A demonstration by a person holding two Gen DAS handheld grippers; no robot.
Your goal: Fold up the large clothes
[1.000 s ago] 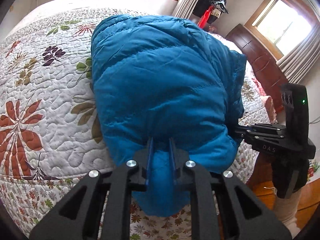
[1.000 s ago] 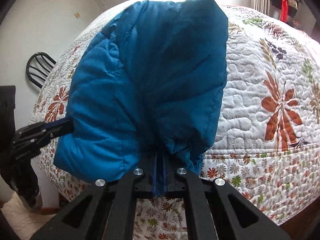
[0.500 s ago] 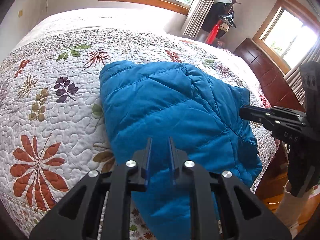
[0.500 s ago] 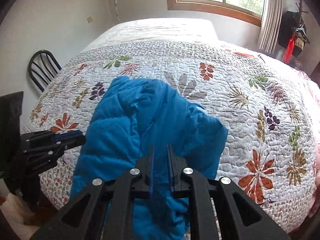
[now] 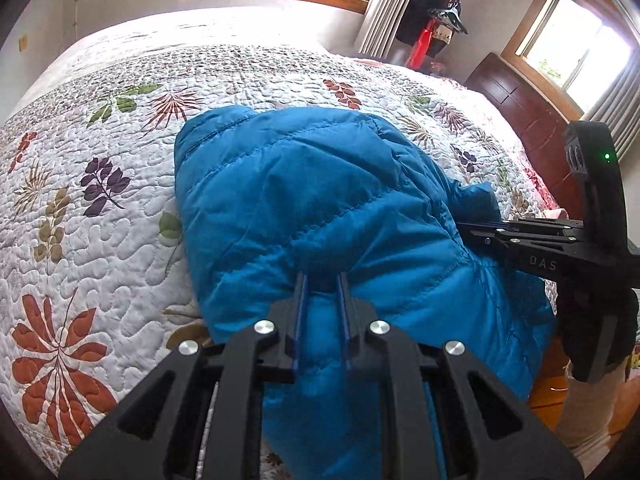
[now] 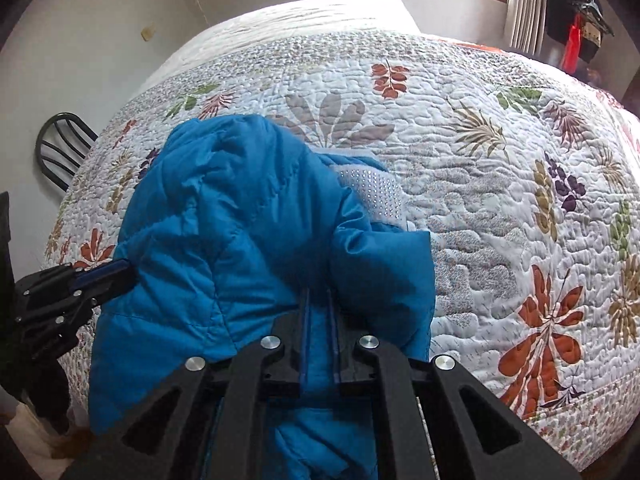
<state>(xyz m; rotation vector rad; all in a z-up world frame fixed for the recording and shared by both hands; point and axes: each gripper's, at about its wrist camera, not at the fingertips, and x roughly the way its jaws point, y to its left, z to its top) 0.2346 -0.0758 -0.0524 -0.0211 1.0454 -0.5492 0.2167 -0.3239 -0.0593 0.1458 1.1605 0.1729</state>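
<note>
I have the blue jacket (image 5: 320, 208) pinched in both tools. My left gripper (image 5: 322, 280) is nearly shut, with a fold of padded cloth bunched between its jaws, so it is holding the jacket at the near edge. My right gripper (image 6: 318, 294) has just been narrowing its jaws, and cloth sits between them too; from its own view I read it as clamped on the jacket's other near corner. In the left view that right tool reaches in from the side and meets the jacket's edge.

I judge the two grips are set apart along one edge so the cloth hangs evenly between them and can be drawn or laid over without twisting. Ahead of both grippers the jacket's bulk lies on the quilt (image 5: 80, 208), while the part nearest me hangs over the bed's edge below the jaws. Just beyond the right gripper a pale, dotted patch (image 6: 372, 192) shows where the blue cloth turns back; I cannot tell whether it is lining or trim.

No box, basket or other container is in view.
</note>
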